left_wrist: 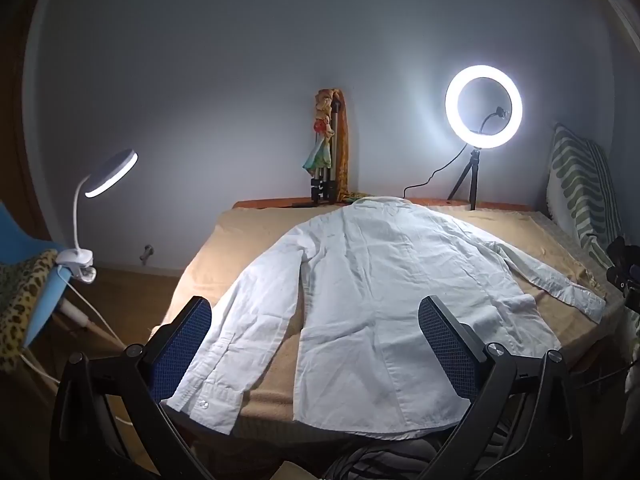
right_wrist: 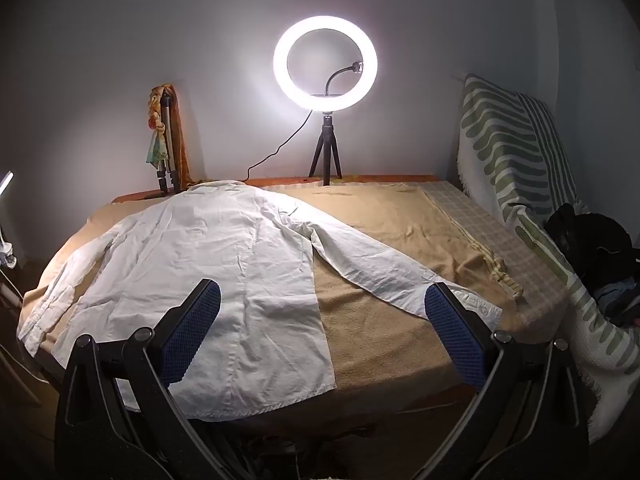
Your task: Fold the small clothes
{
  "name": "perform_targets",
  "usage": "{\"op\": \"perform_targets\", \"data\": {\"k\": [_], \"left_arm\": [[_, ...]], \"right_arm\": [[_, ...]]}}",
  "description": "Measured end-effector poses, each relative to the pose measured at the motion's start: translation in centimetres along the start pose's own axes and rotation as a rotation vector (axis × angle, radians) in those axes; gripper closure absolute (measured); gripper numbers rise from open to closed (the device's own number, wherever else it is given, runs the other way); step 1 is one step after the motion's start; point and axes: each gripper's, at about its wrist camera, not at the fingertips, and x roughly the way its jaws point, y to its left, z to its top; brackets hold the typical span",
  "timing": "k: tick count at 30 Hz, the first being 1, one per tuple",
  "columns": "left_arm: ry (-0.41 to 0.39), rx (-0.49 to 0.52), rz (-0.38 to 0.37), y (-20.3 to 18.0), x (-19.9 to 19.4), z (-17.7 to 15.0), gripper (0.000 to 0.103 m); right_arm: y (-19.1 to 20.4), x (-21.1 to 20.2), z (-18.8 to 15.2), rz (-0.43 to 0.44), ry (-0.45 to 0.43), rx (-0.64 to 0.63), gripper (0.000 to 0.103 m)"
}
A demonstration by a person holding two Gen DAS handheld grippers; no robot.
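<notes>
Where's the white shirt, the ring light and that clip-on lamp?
white shirt [left_wrist: 360, 280]: left wrist view, middle of its back.
ring light [right_wrist: 280, 60]: right wrist view, glowing rim.
clip-on lamp [left_wrist: 116, 172]: left wrist view, round head.

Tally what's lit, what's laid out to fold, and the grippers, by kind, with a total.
Lights switched on: 2, the ring light and the clip lamp
Garments laid out to fold: 1, the white shirt, flat on the tan cloth
Grippers: 2, the left gripper and the right gripper, both open and holding nothing
Total: 5
</notes>
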Motion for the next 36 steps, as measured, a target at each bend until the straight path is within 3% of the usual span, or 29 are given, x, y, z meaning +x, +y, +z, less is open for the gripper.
{"op": "perform_targets", "data": {"k": [36], "left_arm": [[-0.006,-0.009,-0.001,0.36,-0.13,0.42,0.0]], "right_arm": [[-0.62,-0.19,-0.04,-0.023,0.001,0.015,0.0]]}}
